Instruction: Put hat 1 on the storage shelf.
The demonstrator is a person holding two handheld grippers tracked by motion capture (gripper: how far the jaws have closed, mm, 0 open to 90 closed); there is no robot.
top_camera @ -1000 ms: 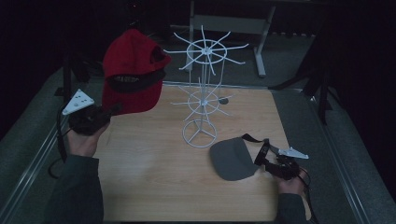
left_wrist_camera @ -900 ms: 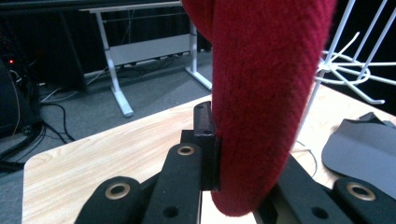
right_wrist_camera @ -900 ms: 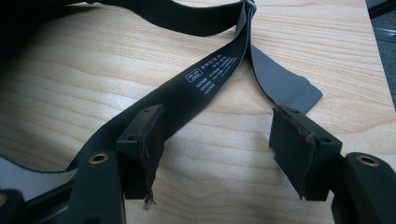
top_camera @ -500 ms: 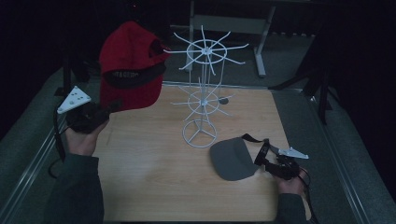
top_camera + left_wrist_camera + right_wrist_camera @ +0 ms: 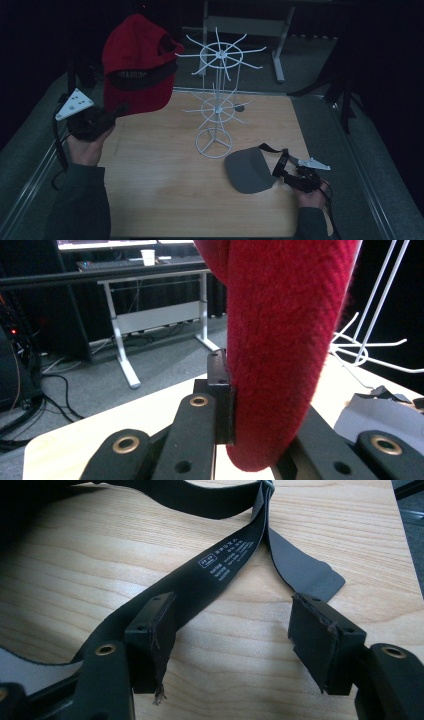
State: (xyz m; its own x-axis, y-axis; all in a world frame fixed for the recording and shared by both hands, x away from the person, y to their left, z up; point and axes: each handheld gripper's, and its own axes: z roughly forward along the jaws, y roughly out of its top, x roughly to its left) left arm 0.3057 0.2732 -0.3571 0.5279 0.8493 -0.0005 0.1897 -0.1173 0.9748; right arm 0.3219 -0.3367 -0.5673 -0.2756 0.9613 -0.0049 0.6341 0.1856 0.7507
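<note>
Red cap: red knitted-fabric baseball cap (image 5: 139, 65) with dark band was held up in the air at bench's left-rear, near the rack's top spokes.
Left gripper: left gripper (image 5: 112, 113) was clamped on the red cap's brim edge (image 5: 280, 390); jaws pressed the fabric from both sides.
Grey cap: grey flat-lying cap (image 5: 248, 170) with black strap (image 5: 220, 565) lay on the light wooden bench (image 5: 165, 185), just right of the rack base.
Right gripper: right gripper (image 5: 282, 172) sat low at the grey cap's strap, jaws apart; strap crossed one pad, nothing pinched.
Rack: white wire spoked display rack (image 5: 216, 100) stood upright mid-bench.
</note>
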